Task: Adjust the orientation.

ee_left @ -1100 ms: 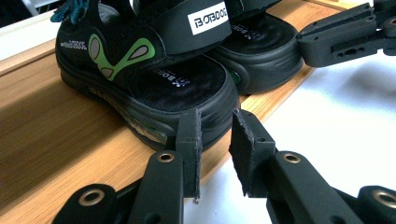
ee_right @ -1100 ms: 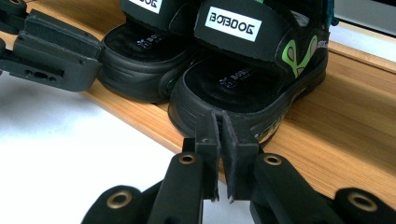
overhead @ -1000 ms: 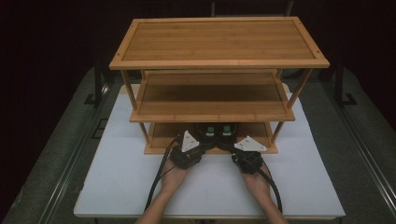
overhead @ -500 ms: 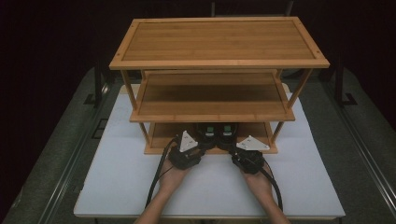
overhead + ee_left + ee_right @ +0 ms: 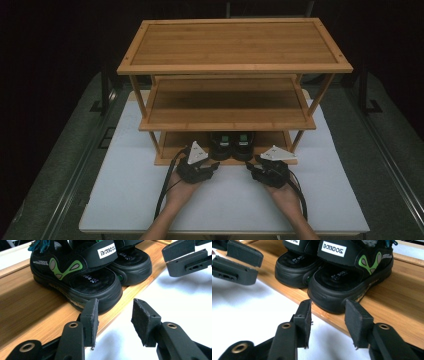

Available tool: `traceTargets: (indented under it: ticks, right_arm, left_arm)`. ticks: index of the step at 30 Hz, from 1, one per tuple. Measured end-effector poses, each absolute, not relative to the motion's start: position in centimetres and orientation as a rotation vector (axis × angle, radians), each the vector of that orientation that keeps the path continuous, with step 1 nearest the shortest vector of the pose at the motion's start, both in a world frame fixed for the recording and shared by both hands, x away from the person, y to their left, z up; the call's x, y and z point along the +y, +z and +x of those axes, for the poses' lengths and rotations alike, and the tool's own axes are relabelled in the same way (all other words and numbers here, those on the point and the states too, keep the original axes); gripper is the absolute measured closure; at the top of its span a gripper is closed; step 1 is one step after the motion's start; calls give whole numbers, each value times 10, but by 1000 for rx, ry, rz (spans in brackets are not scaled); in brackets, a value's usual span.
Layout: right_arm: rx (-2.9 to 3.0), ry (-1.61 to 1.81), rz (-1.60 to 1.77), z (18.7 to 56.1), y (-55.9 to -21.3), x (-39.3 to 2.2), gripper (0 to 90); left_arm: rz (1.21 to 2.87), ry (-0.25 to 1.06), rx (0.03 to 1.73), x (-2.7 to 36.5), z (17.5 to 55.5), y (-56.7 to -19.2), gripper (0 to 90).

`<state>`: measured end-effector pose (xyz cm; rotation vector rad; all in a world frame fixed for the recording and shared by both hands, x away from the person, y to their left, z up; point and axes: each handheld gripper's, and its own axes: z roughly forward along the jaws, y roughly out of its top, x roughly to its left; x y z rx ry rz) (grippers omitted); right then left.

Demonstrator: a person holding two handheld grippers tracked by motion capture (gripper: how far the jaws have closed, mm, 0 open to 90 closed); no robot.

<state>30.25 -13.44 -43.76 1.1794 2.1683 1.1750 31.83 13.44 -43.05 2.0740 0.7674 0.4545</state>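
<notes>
A pair of black sandals with green marks stands toe-out on the bottom shelf of a wooden rack point(image 5: 165, 157): the left sandal point(image 5: 220, 145) point(image 5: 75, 275) and the right sandal point(image 5: 244, 145) point(image 5: 348, 277). My left gripper point(image 5: 214, 166) point(image 5: 115, 317) lies on the white table just before the left sandal's toe, open and empty. Facing the right sandal's toe, my right gripper point(image 5: 250, 167) point(image 5: 328, 320) is open too, nothing between its fingers. Each gripper view also shows the other sandal point(image 5: 131, 261) point(image 5: 295, 267) and the other gripper's jaws in an upper corner.
The rack has a middle shelf point(image 5: 227, 107) overhanging the sandals and a top shelf point(image 5: 235, 45), both bare. The white table point(image 5: 125, 200) has free room in front of the rack and beside each hand. Cables trail back from the grippers along the forearms.
Both grippers have drifted a little back toward the person's side of the table. The sandals have not moved.
</notes>
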Motion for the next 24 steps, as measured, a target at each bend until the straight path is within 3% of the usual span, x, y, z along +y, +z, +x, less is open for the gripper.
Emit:
traceTargets:
  ticks: [24]
  right_arm:
    - [2235, 1204, 1202, 294, -435, -166, 384]
  left_arm:
    - [2061, 431, 773, 148, 309, -425, 423]
